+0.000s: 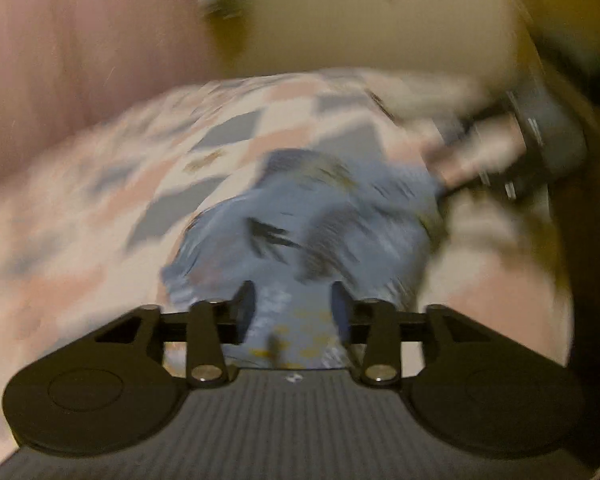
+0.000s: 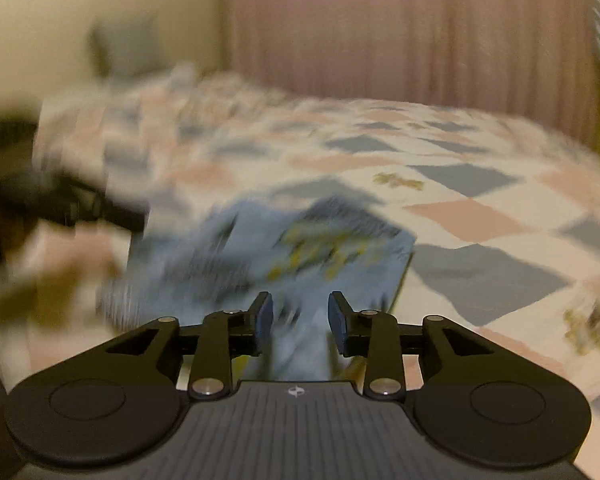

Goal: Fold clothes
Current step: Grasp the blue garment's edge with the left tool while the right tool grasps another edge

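Observation:
A light blue garment with dark and yellow prints lies bunched on the bed; it also shows in the right wrist view. My left gripper is open, its jaws apart just over the garment's near edge. My right gripper is open too, with blue cloth showing between its jaws, not pinched. The right gripper appears blurred in the left wrist view at the garment's far right side. The left gripper appears as a dark blur in the right wrist view. Both views are smeared by motion.
The bed is covered by a quilt with pink, grey and white diamonds. A pink curtain hangs behind the bed. A cream wall stands at the side. The bed's edge drops off at the right of the left wrist view.

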